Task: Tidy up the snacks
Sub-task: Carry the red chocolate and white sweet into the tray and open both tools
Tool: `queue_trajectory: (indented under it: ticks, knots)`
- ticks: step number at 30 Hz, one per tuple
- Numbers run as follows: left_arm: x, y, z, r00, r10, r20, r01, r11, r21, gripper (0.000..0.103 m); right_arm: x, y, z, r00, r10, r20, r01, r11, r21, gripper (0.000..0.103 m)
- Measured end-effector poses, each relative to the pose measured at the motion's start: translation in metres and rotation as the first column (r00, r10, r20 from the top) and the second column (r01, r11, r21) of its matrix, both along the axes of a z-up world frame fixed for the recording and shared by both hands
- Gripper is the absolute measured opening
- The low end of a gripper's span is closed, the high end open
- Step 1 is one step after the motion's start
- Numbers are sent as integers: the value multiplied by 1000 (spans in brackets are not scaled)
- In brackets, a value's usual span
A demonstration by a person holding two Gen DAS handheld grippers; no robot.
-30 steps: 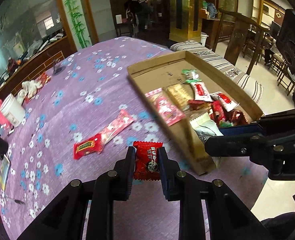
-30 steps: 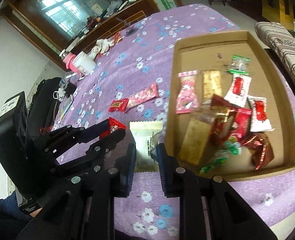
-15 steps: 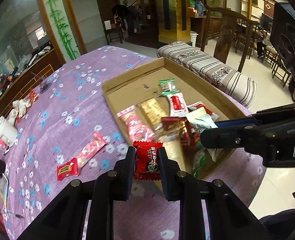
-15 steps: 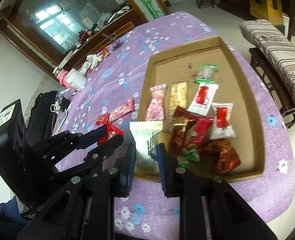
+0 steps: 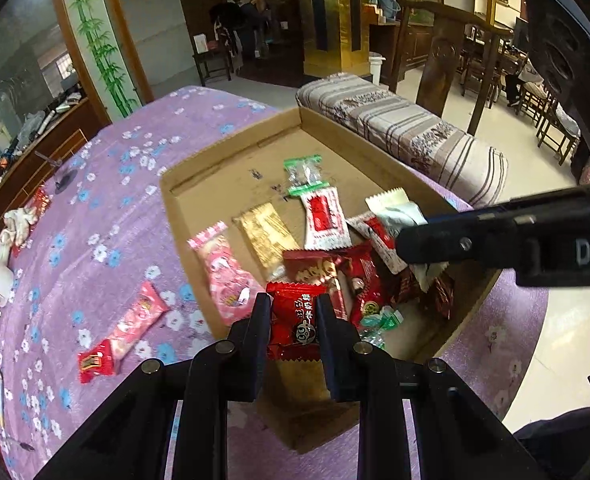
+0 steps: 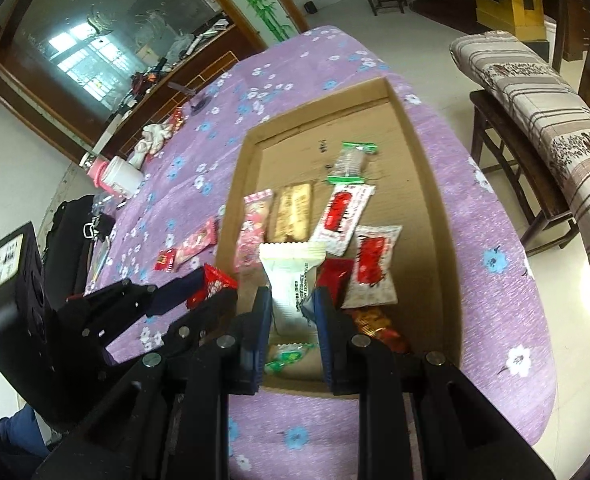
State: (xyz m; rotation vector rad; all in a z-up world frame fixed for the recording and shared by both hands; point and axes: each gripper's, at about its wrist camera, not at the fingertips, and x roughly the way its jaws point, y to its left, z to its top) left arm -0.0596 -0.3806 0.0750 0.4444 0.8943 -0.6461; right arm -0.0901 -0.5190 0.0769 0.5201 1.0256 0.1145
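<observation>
My left gripper (image 5: 293, 320) is shut on a red snack packet (image 5: 295, 326) and holds it over the near edge of the shallow cardboard tray (image 5: 215, 160). My right gripper (image 6: 293, 308) is shut on a white snack packet (image 6: 291, 276) above the tray's (image 6: 431, 184) near end; that packet also shows in the left wrist view (image 5: 395, 210). Several wrapped snacks lie in the tray. A long pink packet (image 5: 137, 320) and a small red packet (image 5: 94, 364) lie on the purple flowered cloth left of the tray.
A white jar (image 6: 121, 176) and a white cloth (image 6: 153, 138) sit far left on the table. A black bag (image 6: 73, 224) lies at the left edge. A striped cushioned bench (image 5: 407, 132) stands beyond the tray. The table edge is close on the right.
Both grippers have moved forward over the tray with their packets still held. The tray now fills more of both views.
</observation>
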Motion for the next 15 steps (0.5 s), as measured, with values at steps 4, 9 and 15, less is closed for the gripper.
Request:
queue_trajectory:
  ticks: [4, 9, 15]
  knots:
    - [-2, -7, -10, 999, -19, -28, 20, 1000, 10, 23, 5, -4, -10, 999, -14, -32, 14, 1000, -14, 21]
    - [-7, -16, -19, 998, -46, -49, 48, 999, 27, 23, 11, -10, -18, 998, -25, -58, 23, 999, -23, 21]
    - [-7, -23, -21, 997, -61, -51, 63, 998, 31, 23, 15, -14, -24, 997, -29, -78, 27, 999, -30, 21]
